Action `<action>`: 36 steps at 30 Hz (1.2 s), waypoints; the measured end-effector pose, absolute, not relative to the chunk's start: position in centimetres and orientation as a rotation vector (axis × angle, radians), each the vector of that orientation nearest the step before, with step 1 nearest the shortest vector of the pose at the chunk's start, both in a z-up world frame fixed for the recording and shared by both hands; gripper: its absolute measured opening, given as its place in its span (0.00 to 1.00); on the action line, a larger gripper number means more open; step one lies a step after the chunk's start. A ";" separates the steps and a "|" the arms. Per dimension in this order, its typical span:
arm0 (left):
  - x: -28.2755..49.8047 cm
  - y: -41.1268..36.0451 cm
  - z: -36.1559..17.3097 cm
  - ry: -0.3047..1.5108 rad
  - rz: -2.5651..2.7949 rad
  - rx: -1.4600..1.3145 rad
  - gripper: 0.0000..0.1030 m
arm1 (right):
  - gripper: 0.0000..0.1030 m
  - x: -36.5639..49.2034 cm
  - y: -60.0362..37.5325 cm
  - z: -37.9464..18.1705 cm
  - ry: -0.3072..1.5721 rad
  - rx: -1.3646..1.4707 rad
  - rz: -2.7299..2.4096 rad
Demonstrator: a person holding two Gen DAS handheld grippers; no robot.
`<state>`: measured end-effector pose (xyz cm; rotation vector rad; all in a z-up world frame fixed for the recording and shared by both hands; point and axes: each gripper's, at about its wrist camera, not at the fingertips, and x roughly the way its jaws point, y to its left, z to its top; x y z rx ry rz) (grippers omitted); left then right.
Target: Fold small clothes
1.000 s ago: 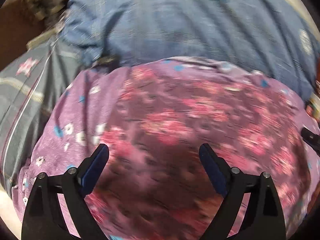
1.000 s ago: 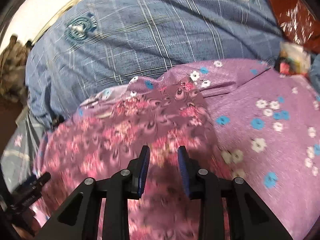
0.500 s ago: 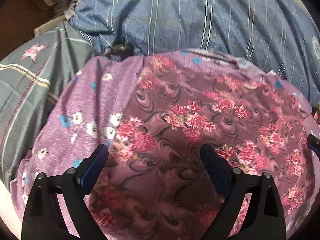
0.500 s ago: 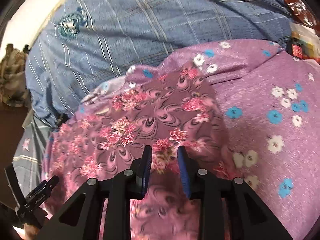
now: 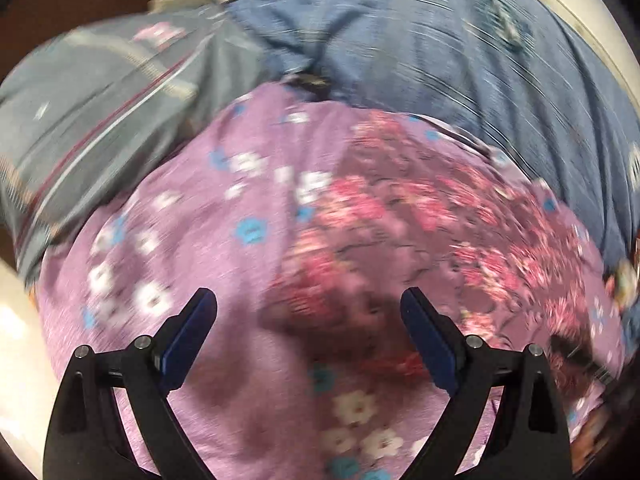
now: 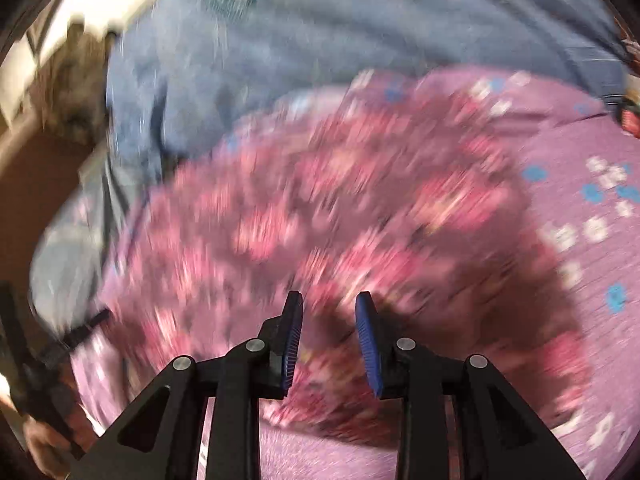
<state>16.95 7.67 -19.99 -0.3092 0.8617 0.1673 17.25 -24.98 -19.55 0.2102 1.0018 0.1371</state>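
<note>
A small maroon garment with pink flowers (image 5: pixel 420 232) lies on a light purple cloth with white and blue flowers (image 5: pixel 192 240). My left gripper (image 5: pixel 308 312) is wide open and empty, above the garment's left edge. In the right wrist view the same garment (image 6: pixel 340 208) fills the middle, blurred. My right gripper (image 6: pixel 328 312) hovers over the garment's near part with its jaws a narrow gap apart and nothing seen between them. The left gripper shows at the right wrist view's left edge (image 6: pixel 60 344).
A blue checked sheet (image 5: pixel 460 48) covers the surface behind the clothes. A grey striped cloth (image 5: pixel 88 112) lies at the left. The purple flowered cloth (image 6: pixel 592 208) spreads to the right. Packets sit at the far right edge (image 6: pixel 630 116).
My left gripper has swung left, so the garment sits more to the right in its view. My right gripper has moved in lower over the garment. Both views are blurred by motion.
</note>
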 end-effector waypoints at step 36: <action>19.3 9.3 -23.6 0.816 -0.095 -0.767 0.77 | 0.26 15.3 -18.2 -18.5 0.880 0.108 0.308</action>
